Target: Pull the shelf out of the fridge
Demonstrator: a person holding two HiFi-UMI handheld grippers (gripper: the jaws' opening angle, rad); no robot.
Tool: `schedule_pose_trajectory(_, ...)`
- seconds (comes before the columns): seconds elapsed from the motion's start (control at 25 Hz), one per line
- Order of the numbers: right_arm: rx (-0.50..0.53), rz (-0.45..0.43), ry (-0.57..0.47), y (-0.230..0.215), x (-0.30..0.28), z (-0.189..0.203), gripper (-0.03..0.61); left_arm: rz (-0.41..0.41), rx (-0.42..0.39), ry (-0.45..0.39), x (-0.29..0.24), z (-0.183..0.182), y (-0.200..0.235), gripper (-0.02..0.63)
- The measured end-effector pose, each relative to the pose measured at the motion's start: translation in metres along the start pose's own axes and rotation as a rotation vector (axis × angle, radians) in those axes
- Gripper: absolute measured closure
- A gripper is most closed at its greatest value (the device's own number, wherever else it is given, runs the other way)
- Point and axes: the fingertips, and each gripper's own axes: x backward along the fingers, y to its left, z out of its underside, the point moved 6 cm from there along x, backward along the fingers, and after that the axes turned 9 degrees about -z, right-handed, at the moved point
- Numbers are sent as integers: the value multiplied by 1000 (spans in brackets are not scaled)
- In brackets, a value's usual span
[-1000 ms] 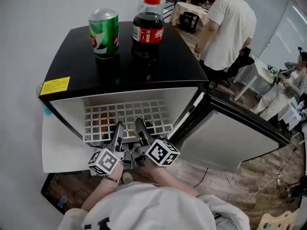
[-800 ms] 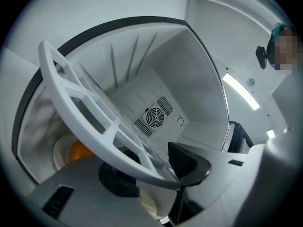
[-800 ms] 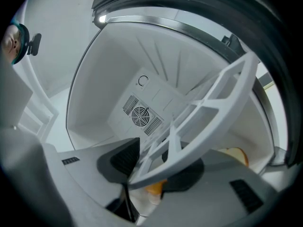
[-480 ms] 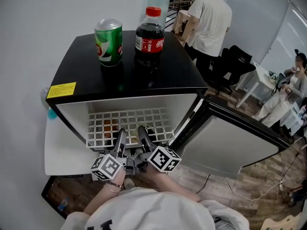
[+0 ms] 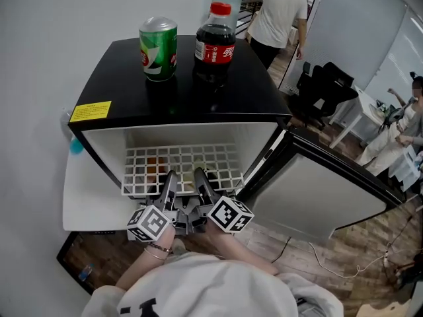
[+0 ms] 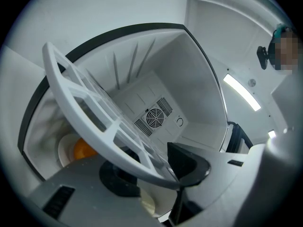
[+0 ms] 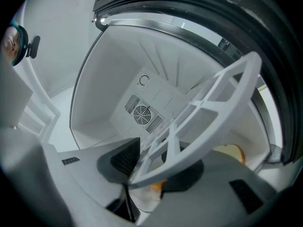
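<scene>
Left gripper (image 5: pixel 169 182), its jaws just tightened, and right gripper (image 5: pixel 200 179) each clamped the front rim of the white grid shelf (image 5: pixel 182 162), partly out of the open mini fridge (image 5: pixel 198 91). An uneven tug could tilt it or topple the green can (image 5: pixel 158 48) and cola bottle (image 5: pixel 215 45) on top. The print on the yellow sticker (image 5: pixel 91 111) was unreadable.

On the fridge (image 5: pixel 198 101), the can (image 5: pixel 158 39) stands left of the bottle (image 5: pixel 215 43); inside it lies the shelf (image 5: pixel 182 167).
</scene>
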Motion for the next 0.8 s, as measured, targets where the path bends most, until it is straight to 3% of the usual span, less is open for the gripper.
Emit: schedule_pose_trajectory(0.8,1,-1,19,7,19,5,426,-33,16,-4,19,6,-4,457)
